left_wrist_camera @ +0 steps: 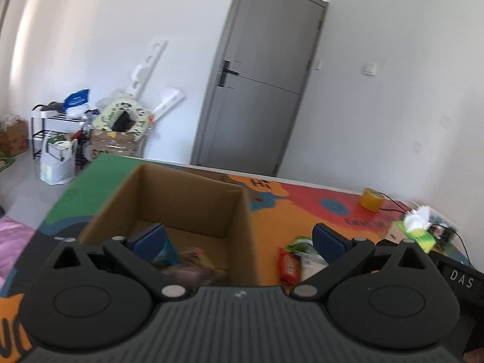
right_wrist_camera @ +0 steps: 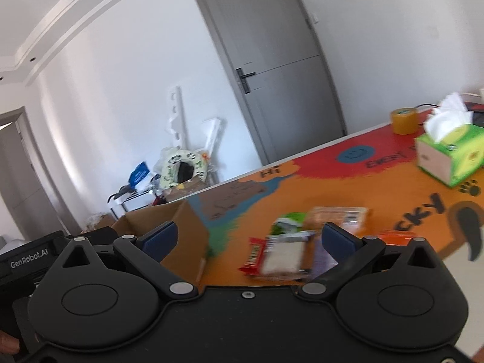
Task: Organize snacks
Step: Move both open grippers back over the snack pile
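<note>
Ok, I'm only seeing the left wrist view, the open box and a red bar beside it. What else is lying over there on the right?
Observer: An orange-wrapped pack lies behind the pile, out of your sight.
Operator: Is the right gripper holding anything?
Observer: No, the right gripper is open and empty above the snacks.
Operator: Anything near the tissue box?
Observer: A black paw print is printed on the mat beside the tissue box.

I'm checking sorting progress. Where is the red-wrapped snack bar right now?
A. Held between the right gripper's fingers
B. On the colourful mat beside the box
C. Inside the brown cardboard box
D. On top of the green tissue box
B: the red-wrapped snack bar lies on the colourful mat, outside the brown cardboard box.
</note>
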Demonstrator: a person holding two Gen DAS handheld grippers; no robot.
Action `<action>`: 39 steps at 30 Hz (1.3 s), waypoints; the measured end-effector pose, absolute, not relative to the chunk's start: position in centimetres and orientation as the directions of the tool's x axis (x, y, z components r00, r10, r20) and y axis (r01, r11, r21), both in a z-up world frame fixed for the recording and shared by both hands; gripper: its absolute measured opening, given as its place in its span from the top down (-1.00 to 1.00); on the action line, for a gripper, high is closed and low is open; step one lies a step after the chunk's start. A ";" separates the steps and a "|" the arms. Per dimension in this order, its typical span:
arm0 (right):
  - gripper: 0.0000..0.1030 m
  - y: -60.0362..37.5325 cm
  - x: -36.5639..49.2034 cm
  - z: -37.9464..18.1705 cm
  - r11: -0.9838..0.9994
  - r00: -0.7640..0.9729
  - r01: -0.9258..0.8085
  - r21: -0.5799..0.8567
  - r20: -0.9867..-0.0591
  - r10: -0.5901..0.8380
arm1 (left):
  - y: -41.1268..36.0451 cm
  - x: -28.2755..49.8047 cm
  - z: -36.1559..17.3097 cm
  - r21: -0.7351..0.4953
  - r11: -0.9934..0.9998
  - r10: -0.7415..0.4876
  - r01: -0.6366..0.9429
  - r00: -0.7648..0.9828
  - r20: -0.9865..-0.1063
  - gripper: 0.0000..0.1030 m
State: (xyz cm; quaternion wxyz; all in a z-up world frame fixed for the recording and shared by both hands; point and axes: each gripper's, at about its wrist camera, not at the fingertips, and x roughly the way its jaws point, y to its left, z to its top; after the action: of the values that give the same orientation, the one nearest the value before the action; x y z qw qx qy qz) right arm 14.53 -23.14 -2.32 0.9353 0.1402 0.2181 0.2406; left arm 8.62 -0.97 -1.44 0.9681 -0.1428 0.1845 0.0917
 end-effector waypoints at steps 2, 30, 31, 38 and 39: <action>-1.00 -24.3 14.5 -2.6 0.854 0.801 -0.369 0.367 -0.340 0.493 | -2.1 8.9 -1.6 -0.235 0.949 0.106 -0.209 0.916 -0.387 -0.99; -0.99 -33.8 15.6 -7.3 0.919 0.830 -0.179 0.350 -0.448 0.332 | -11.0 13.2 -5.2 -0.194 0.981 -0.095 0.003 0.879 -0.467 -0.94; -0.97 -33.9 15.7 -7.3 0.919 0.829 -0.181 0.350 -0.449 0.334 | -11.2 13.5 -5.4 -0.196 0.981 -0.097 0.003 0.877 -0.470 -0.94; -0.82 -34.6 16.9 -7.8 0.912 0.816 -0.201 0.357 -0.454 0.357 | -12.8 15.5 -6.9 -0.200 0.980 -0.112 0.007 0.849 -0.516 -0.81; -0.78 -34.7 17.1 -7.9 0.910 0.813 -0.206 0.359 -0.454 0.363 | -13.0 15.7 -7.1 -0.200 0.980 -0.112 0.006 0.846 -0.522 -0.77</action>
State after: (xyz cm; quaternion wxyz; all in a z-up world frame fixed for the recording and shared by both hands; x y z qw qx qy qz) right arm 17.05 -34.70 -7.88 0.9406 0.1482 0.2655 0.1514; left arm 15.73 -12.97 -7.10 0.9559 -0.0958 0.2761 -0.0309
